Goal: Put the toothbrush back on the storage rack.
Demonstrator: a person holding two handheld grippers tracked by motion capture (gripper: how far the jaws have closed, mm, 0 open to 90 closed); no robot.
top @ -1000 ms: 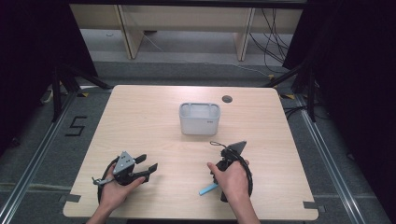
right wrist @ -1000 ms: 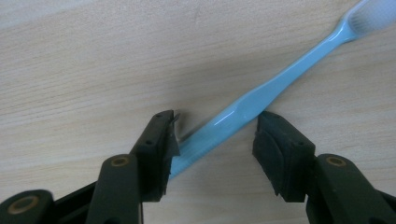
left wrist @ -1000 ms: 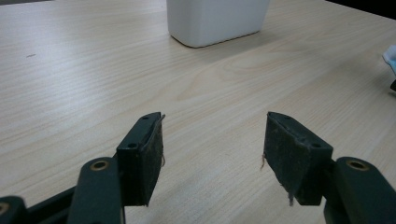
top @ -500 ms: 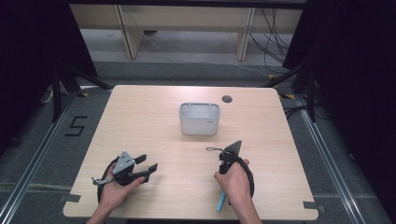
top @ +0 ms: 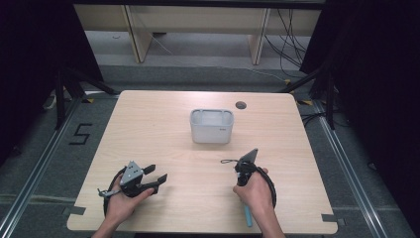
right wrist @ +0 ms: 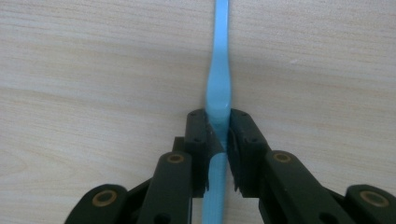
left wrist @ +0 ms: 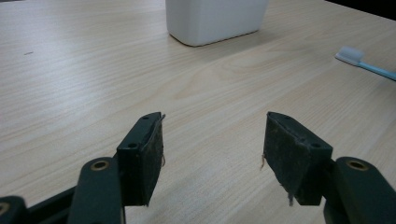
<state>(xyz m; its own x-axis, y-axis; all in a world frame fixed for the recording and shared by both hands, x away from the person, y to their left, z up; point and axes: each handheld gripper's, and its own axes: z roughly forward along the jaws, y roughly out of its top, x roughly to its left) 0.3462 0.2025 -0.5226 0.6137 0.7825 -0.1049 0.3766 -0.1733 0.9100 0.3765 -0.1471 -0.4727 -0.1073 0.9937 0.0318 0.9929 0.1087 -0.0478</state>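
Observation:
A light blue toothbrush [right wrist: 220, 70] lies on the wooden table, and my right gripper [right wrist: 218, 122] is shut on its handle with the jaws pointing down at the tabletop. From above, the right gripper [top: 243, 174] sits under a hand near the front right, and the brush's blue end [top: 247, 216] sticks out beneath the wrist. The left gripper view has the toothbrush [left wrist: 369, 65] at the far right, white head first. My left gripper [left wrist: 212, 156] is open and holds nothing; it rests low at the front left [top: 154, 177]. A white rectangular container [top: 211, 125] stands mid-table, also in the left gripper view [left wrist: 215, 18].
A small dark round grommet [top: 241, 105] is set in the table [top: 148, 124] near its far edge. Wooden shelving and cables stand beyond the table. Metal rails run along the floor on both sides.
The toothbrush swung from lying slanted left of the right hand to pointing back under the wrist. The right hand shifted slightly right. The left gripper stayed still.

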